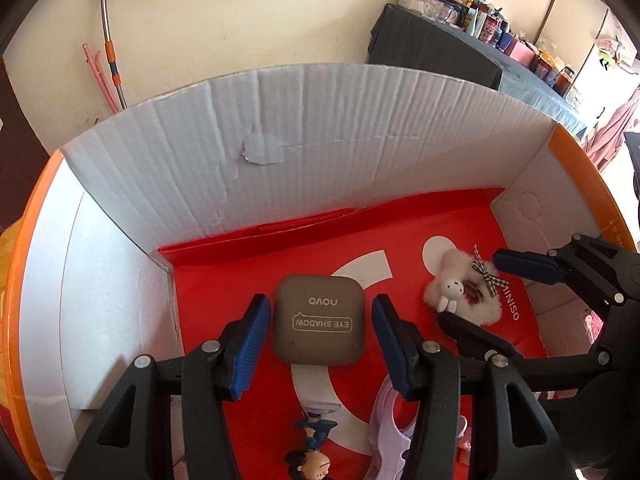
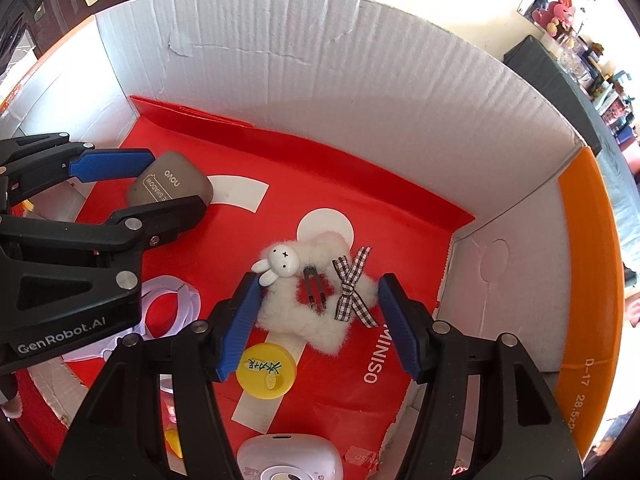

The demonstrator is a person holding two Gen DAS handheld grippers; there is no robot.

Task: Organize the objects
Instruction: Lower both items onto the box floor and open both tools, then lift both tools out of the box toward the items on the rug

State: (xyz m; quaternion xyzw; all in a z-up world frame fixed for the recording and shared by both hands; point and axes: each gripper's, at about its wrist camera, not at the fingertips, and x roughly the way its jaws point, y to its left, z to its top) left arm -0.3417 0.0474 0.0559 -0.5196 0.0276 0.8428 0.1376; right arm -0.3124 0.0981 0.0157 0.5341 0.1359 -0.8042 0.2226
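A grey-brown eye shadow case (image 1: pixel 318 319) lies on the red paper bag lining a cardboard box. My left gripper (image 1: pixel 316 346) is open, its blue pads on either side of the case without touching it; it also shows in the right wrist view (image 2: pixel 160 184) around the case (image 2: pixel 170 186). A fluffy white hair clip with a bunny and checked bow (image 2: pixel 316 300) lies further right. My right gripper (image 2: pixel 316 328) is open around it, the left pad close to the bunny. In the left wrist view the clip (image 1: pixel 464 292) sits between the right gripper's fingers (image 1: pixel 524 266).
The box has white corrugated walls (image 1: pixel 320 152) and orange outer flaps (image 2: pixel 588 260). Also inside are a yellow round lid (image 2: pixel 266 370), a white rounded device (image 2: pixel 290 458), a lilac plastic piece (image 1: pixel 390 436) and a small figurine (image 1: pixel 312 446). A cluttered dark table (image 1: pixel 480 60) stands behind.
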